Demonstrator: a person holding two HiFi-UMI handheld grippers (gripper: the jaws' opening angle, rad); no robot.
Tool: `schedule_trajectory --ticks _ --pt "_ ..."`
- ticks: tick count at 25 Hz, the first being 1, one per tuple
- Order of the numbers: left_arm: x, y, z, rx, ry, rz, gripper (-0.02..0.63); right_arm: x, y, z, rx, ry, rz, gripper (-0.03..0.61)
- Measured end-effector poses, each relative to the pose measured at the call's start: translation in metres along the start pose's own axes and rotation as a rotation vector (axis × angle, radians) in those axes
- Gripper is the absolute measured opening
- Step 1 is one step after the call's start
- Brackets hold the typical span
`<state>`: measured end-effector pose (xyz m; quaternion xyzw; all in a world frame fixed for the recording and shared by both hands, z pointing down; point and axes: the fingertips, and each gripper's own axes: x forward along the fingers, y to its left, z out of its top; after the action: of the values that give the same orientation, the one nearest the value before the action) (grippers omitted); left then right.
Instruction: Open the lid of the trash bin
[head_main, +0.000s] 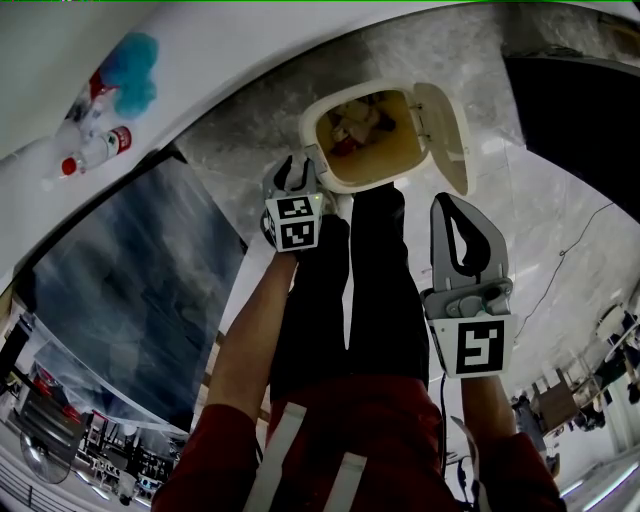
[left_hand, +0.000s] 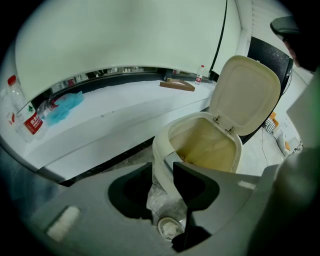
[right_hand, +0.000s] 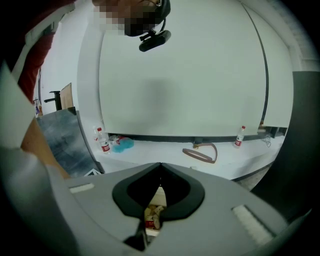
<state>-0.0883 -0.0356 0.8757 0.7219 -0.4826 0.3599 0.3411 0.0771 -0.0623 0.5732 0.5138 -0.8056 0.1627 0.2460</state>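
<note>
No text legible anywhere, red label on the plastic bottle (left_hand: 29, 116) too small to read

- Trash bin (head_main: 312, 135) and lid (head_main: 445, 130): cream plastic, smooth, faintly glossy; inner walls discoloured yellow-brown.
- Floor (head_main: 250, 150): grey veined stone, polished.
- Left gripper (head_main: 298, 165), right gripper (head_main: 449, 200): matt grey plastic shells.
- Bottle (head_main: 95, 152): clear plastic, red label.
- Blue cloth (head_main: 132, 70): soft, fluffy.
- Dark panel (head_main: 130, 290): glossy, with streaky reflections.
- Sleeve (head_main: 225, 455): red fabric.
- Trousers (head_main: 385, 290): black matt fabric.
</note>
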Motion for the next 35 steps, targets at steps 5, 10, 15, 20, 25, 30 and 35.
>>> schedule_trajectory --ticks 5,10,15,20,25,30,35 --pt "-0.015 0.007 0.007 0.005 -0.003 0.006 0.138 -0.003 0.000 0.013 -0.007 -0.023 -0.006 0.000" --pt "-0.035 0.009 0.020 0.021 -0.028 0.002 0.138 -0.010 0.001 0.035 -0.016 -0.058 -0.016 0.000" --pt "-0.069 0.001 0.050 0.024 -0.074 -0.008 0.138 -0.024 0.005 0.059 -0.018 -0.081 -0.028 0.000" --pt "-0.106 -0.004 0.075 0.019 -0.134 -0.024 0.138 -0.037 0.011 0.085 -0.041 -0.128 -0.039 0.000" --pt "-0.149 -0.007 0.097 0.009 -0.200 -0.037 0.138 -0.056 0.019 0.102 -0.090 -0.147 -0.037 0.000" --pt "-0.201 -0.016 0.127 0.053 -0.304 -0.037 0.138 -0.076 0.024 0.120 -0.111 -0.181 -0.057 0.000" --pt "-0.260 -0.022 0.163 0.078 -0.431 -0.028 0.138 -0.095 0.035 0.144 -0.127 -0.235 -0.066 0.000"
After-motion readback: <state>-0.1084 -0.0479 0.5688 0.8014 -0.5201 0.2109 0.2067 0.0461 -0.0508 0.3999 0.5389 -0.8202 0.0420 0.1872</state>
